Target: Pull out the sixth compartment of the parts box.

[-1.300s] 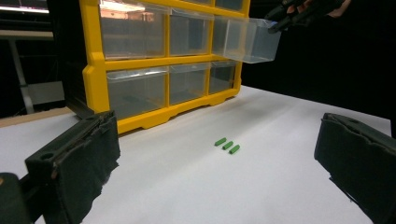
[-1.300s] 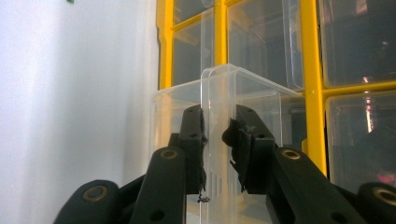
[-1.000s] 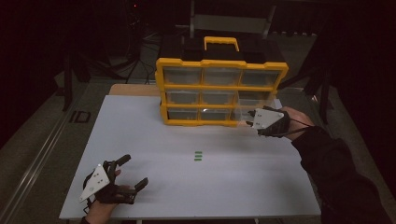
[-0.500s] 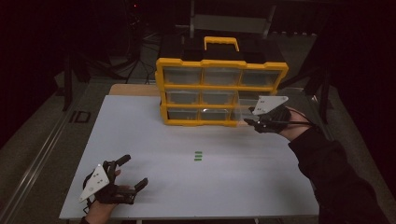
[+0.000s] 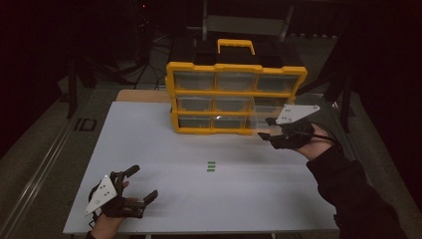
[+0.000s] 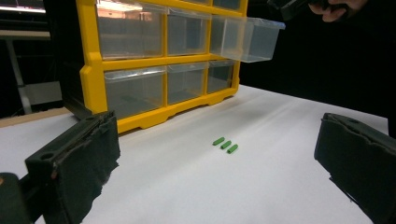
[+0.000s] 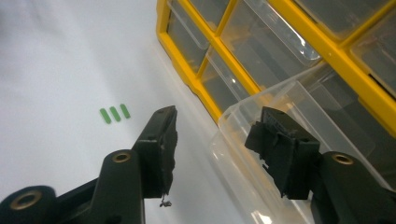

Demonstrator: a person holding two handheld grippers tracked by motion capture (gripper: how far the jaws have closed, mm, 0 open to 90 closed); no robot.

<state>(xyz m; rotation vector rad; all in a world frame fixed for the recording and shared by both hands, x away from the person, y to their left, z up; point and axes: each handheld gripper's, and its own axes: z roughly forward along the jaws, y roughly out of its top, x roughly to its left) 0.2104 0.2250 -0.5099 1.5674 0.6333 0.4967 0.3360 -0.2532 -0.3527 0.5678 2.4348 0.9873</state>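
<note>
A: The clear drawer (image 5: 266,115) sits in the middle row, right-hand column of the yellow organiser (image 5: 234,97), at about two o'clock from the table's middle in the high view. It is pulled partway out, so its long axis runs front to back, its open front end pointing toward the person's edge of the table at six o'clock. In the left gripper view the drawer (image 6: 245,38) juts out of the cabinet face toward three o'clock, level, open top upward.

B: And the right gripper (image 5: 266,128)?

A: At the drawer's front end, held level, jaws pointing toward nine o'clock in the high view. In the right gripper view the drawer's front rim (image 7: 261,100) lies between the two jaws, nearer the right one. The jaws have just been opening; they stand apart, and I see a gap at the left pad, so nothing is clamped. Whether the right pad touches the plastic I cannot tell.

B: Anything else nearby?

A: Three small green pieces (image 5: 211,166) lie side by side on the white table (image 5: 149,149), at about seven o'clock from the drawer, well apart from it. The left gripper (image 5: 139,184) rests at the table's near-left corner, about seven o'clock, jaws wide apart with nothing between them, facing the organiser.
</note>
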